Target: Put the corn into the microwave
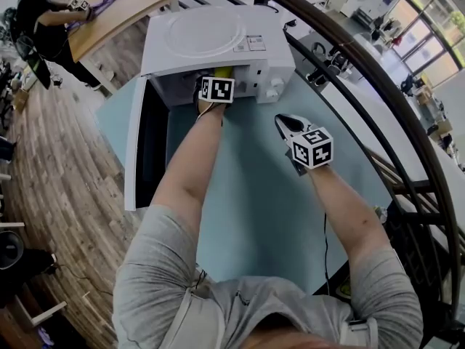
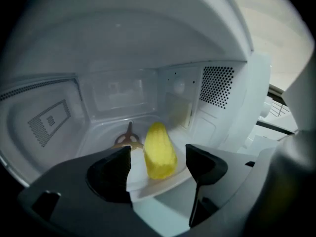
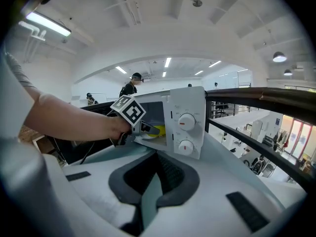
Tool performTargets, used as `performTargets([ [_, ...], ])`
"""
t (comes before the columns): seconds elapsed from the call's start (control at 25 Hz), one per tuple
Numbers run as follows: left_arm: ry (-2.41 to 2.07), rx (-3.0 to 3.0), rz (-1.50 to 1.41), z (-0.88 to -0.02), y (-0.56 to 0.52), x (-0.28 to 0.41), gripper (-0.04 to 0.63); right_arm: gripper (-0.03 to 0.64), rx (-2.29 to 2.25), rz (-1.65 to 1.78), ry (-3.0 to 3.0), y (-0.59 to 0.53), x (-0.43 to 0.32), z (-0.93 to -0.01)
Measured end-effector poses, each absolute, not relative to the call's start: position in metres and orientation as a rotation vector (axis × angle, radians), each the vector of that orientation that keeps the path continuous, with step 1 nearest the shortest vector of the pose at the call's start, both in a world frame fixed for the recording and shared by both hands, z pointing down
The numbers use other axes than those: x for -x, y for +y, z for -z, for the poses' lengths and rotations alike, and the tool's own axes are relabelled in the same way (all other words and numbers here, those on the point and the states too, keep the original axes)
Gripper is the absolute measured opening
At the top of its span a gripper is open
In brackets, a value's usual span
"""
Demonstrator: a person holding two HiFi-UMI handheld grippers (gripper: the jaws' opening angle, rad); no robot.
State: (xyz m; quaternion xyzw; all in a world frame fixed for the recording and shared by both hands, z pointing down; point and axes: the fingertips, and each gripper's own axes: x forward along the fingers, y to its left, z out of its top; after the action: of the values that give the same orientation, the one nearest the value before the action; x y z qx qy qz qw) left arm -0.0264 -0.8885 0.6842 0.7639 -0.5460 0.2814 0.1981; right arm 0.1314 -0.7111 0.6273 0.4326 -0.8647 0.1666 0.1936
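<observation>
Corn (image 2: 159,150), one cob, inside one microwave (image 1: 218,42), between two released left fingers (image 2: 111,174); right fingers (image 3: 126,180) clenched, empty.

One microwave (image 1: 218,38) stands on one pale blue table (image 1: 290,217), and it has two round knobs, upper (image 3: 186,122) and lower (image 3: 185,145). One corn cob (image 2: 159,141) lies on one glass plate (image 2: 148,184) inside it. There are two grippers, the left gripper (image 2: 158,157) and the right gripper (image 1: 282,122), each with two jaws and one marker cube. At the upper left of the head view sits one other person (image 1: 40,20) at one wooden table (image 1: 123,6)
</observation>
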Motion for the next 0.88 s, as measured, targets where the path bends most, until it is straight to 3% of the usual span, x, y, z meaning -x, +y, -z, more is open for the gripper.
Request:
performTargets([
  [0.88,-1.4,-2.161,-0.621,-0.632,-0.742,0.029,0.345,0.017,-1.352,-0.509,-2.35,-0.594,-0.159,-0.575],
])
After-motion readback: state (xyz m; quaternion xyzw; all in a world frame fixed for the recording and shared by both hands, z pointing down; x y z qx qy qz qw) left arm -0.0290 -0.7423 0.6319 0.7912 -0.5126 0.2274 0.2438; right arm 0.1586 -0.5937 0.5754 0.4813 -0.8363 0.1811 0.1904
